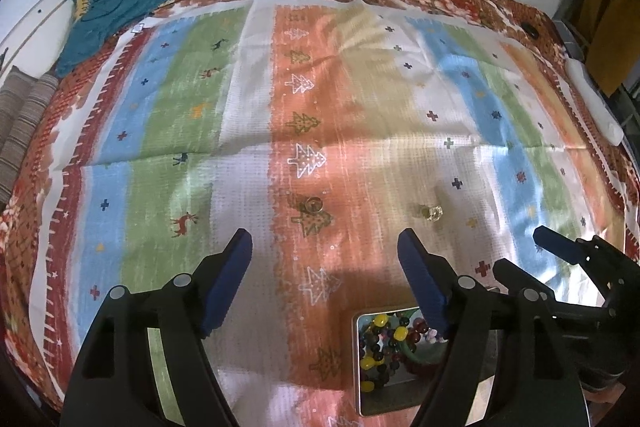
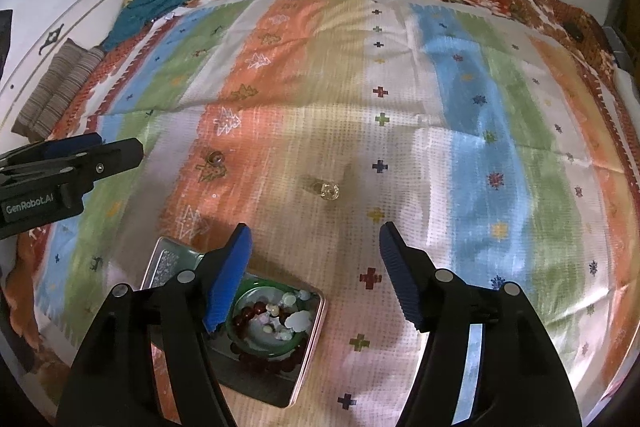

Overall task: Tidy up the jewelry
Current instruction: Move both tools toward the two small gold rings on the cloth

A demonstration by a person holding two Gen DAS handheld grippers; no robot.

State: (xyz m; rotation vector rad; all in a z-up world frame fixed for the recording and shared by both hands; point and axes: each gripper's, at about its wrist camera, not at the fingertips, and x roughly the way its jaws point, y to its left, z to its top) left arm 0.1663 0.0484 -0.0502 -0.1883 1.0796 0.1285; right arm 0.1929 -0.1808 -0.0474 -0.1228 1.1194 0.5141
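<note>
Green bangle (image 2: pixel 256 343) clear only right-wrist.

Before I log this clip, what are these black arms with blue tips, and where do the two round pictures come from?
Those are hand-held claws, one per hand, each with a fisheye camera looking along its fingers. One picture shows the left claw, the other the right claw. Both are open and hold nothing. Below lies a striped patterned cloth with a square metal tin of beads and a green bangle. Two small rings lie loose: a dark-stoned one and a clear-stoned one.
</note>
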